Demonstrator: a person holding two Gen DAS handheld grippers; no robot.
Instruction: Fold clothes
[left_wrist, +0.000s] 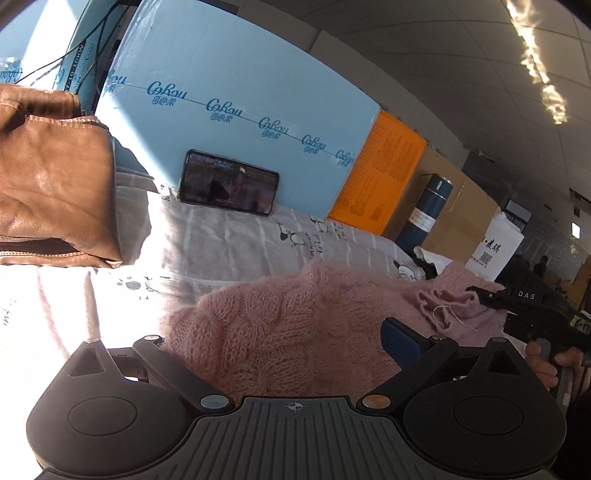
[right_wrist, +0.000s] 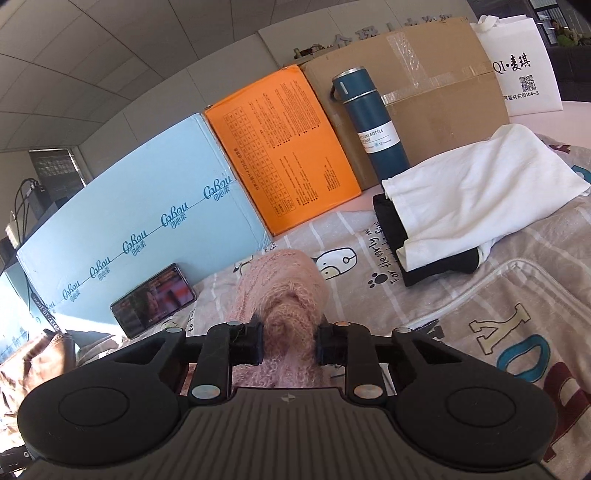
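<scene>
A printed bedsheet (right_wrist: 424, 266) spreads out beneath both pairs of fingers and carries everything else. Along its far edge, well ahead of the fingers, a long light-blue box (right_wrist: 140, 206) stands next to an orange box (right_wrist: 280, 147), with a brown cardboard box (right_wrist: 436, 96) beyond that and a white bag (right_wrist: 517, 62) at the end of the row. The pink sweater (left_wrist: 295, 325), fluffy and cable-knit, lies bunched on the sheet between the two grippers. The left gripper (left_wrist: 280, 343) has its fingers spread wide, and the knit fills the gap between them; its left finger is mostly hidden, so whether either pad presses the wool cannot be told. The right gripper (right_wrist: 290, 341) is clenched on a gathered fold of the same sweater, squeezed between both pads, with the rest of the garment running forward from the fingertips. In the left wrist view a brown leather bag (left_wrist: 55, 184) sits off to the left of the fingers. Ahead and to the right of the right fingers, a white cloth (right_wrist: 476, 195) drapes over a black folded garment (right_wrist: 391, 225). A dark-blue flask (right_wrist: 373, 125) stands upright just behind them, against the cardboard box. A phone (right_wrist: 155, 299) with a lit screen leans on the blue box, ahead and left of the right fingers.
</scene>
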